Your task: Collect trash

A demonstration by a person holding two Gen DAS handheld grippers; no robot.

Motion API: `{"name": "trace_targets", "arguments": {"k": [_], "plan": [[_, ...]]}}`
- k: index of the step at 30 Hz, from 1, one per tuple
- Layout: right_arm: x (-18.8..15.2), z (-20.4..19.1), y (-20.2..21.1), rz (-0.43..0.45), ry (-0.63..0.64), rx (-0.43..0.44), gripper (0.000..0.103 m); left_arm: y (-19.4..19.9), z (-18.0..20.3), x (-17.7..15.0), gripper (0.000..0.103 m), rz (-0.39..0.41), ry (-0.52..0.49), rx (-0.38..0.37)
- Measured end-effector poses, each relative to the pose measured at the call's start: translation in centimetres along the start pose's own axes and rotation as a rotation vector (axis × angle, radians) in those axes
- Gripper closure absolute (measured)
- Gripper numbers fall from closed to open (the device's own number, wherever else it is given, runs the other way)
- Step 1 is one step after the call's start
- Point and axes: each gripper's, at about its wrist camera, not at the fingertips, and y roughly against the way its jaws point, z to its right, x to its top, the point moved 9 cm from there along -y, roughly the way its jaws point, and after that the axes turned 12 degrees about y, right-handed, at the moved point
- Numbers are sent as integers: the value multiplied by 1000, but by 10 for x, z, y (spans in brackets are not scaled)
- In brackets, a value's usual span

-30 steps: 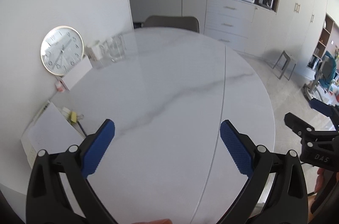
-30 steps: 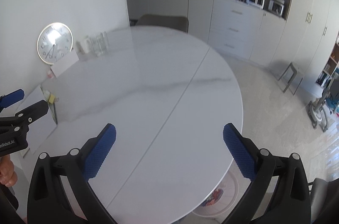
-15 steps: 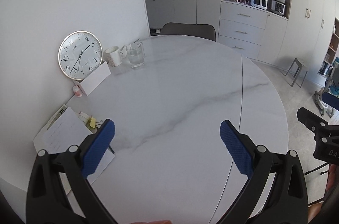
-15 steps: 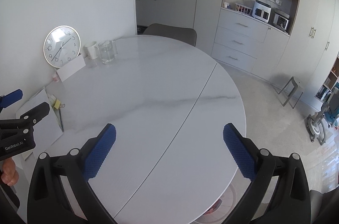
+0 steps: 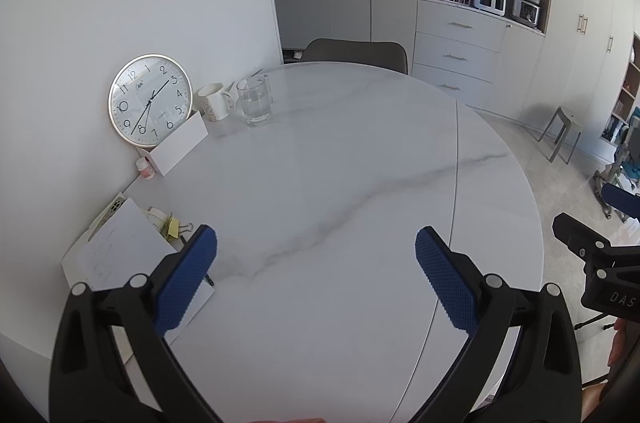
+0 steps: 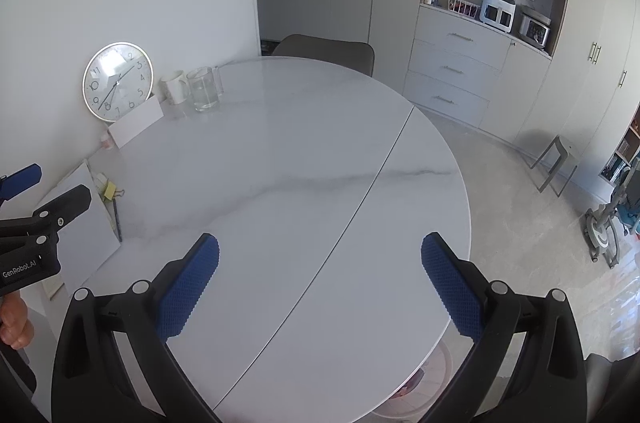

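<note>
Both views have swung and lifted over the past second, so the clock [image 5: 150,100] and glass [image 5: 254,101] now sit closer to the middle left of the frame than before. The left gripper [image 5: 316,255] hangs above the near part of the table [image 5: 340,163] with its jaws spread wide and nothing between the ribbed blue pads; the right gripper [image 6: 320,259] is spread and empty likewise, held beside it — likely a scanning pose, both tools ready while the person looks for something to pick up. No obvious trash lies on the smooth, grey-veined marble top, which is bare across its middle. Loose bits gather at the lower left: a sheet of paper [image 5: 120,247], a yellow note with a binder clip [image 5: 176,227], all flat and light. A white mug [image 5: 215,101] and a white box [image 5: 180,143] stand by the wall. Under the table's near edge, at the bottom of the right view, a pale round bin [image 6: 420,383] seems to hold coloured scraps.
</note>
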Motion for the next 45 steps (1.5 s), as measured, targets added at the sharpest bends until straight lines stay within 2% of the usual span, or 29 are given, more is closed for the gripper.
{"name": "trace_targets", "arguments": {"k": [31, 45], "plan": [[-14, -3, -9, -41, -7, 10, 2, -9, 0, -8, 8, -21, 8, 16], [-16, -3, -11, -48, -7, 15, 2, -14, 2, -10, 8, -51, 32, -7]]}}
